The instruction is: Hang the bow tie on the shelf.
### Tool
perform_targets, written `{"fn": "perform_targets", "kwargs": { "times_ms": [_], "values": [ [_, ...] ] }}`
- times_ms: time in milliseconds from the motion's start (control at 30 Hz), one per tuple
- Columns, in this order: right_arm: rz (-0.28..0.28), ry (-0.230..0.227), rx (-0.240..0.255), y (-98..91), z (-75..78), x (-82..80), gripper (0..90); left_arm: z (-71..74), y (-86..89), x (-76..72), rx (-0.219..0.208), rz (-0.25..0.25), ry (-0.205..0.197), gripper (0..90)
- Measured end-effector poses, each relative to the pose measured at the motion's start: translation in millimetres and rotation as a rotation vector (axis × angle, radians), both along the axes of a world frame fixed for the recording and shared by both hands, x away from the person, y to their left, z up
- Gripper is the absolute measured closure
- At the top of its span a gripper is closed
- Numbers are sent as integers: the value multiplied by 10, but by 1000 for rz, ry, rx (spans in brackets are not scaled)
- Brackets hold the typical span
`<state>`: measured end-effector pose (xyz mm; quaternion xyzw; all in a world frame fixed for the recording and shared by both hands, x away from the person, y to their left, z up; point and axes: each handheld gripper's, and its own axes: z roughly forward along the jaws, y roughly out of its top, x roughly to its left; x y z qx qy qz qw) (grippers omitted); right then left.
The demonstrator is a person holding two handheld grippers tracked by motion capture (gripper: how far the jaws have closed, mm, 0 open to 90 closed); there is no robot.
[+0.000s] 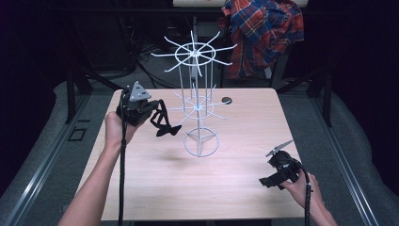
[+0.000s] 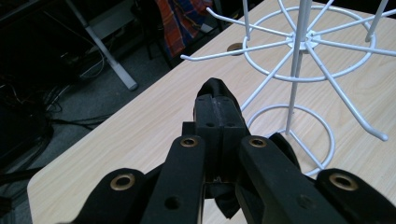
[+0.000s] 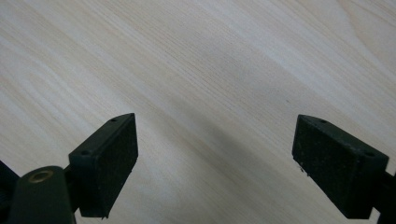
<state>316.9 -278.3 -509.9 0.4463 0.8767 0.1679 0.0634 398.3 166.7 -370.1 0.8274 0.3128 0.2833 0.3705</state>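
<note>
Left gripper point(image 1: 160, 123) raised above desk point(image 1: 155, 179), fingers point(image 2: 219, 116) pinched on black cloth point(image 1: 167, 129) beside white wire rack point(image 1: 197, 106), right gripper point(image 1: 268, 181) low near desk edge, fingers point(image 3: 109, 163) spread wide, empty.

The high view looks forward and down from the person's side onto the whole table point(image 1: 155, 188), the wire rack point(image 1: 200, 99) toward 12 o'clock. The left gripper view sits close behind its jaws, facing the same rack point(image 2: 299, 70) at 1 o'clock. The right gripper view looks steeply down, near the bare tabletop point(image 3: 201, 60), which all three views share.
</note>
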Motion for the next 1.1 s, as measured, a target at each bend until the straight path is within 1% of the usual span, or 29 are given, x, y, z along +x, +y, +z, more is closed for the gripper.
{"fn": "perform_targets", "kwargs": {
  "times_ms": [100, 200, 267, 467, 500, 567, 700, 833, 867, 933, 967, 1000, 1033, 1100],
  "values": [
    [1, -1, 0, 0, 2, 0, 139, -7, -34, 26, 8, -5, 1, 900],
    [-2, -1, 9, 1, -1, -1, 138, -13, -72, 46, 6, -11, 5, 900],
    [-1, 0, 9, 0, -1, -1, 139, -13, -96, 59, 17, -23, 7, 900],
    [-4, -1, 6, -7, 1, -6, 139, -22, -160, 85, 16, -34, 12, 900],
    [-4, -2, 5, -8, 1, -6, 139, -26, -167, 87, 15, -34, 19, 900],
    [-5, -3, 5, -8, 1, -7, 139, -34, -173, 91, 9, -34, 20, 900],
    [4, 2, 7, -2, -2, -6, 138, -54, -187, 114, 17, -37, 35, 900],
    [-3, -3, 0, -14, -4, -12, 138, -55, -196, 127, 13, -38, 35, 900],
    [-8, -3, 8, -22, -7, -15, 139, -61, -205, 132, 12, -38, 38, 900],
    [-10, -5, 9, -30, -6, -15, 138, -65, -211, 136, 11, -37, 38, 900],
    [-8, -5, 1, -34, -4, -13, 138, -65, -211, 136, 11, -37, 38, 900],
    [-8, -2, 9, -30, -6, -14, 138, -73, -216, 141, 3, -36, 38, 900],
    [-9, -3, 9, -26, -8, -16, 138, -73, -216, 141, 3, -36, 38, 900],
    [-5, -1, 3, -23, -5, -17, 139, -83, -225, 145, -13, -34, 37, 900]
  ]
}}
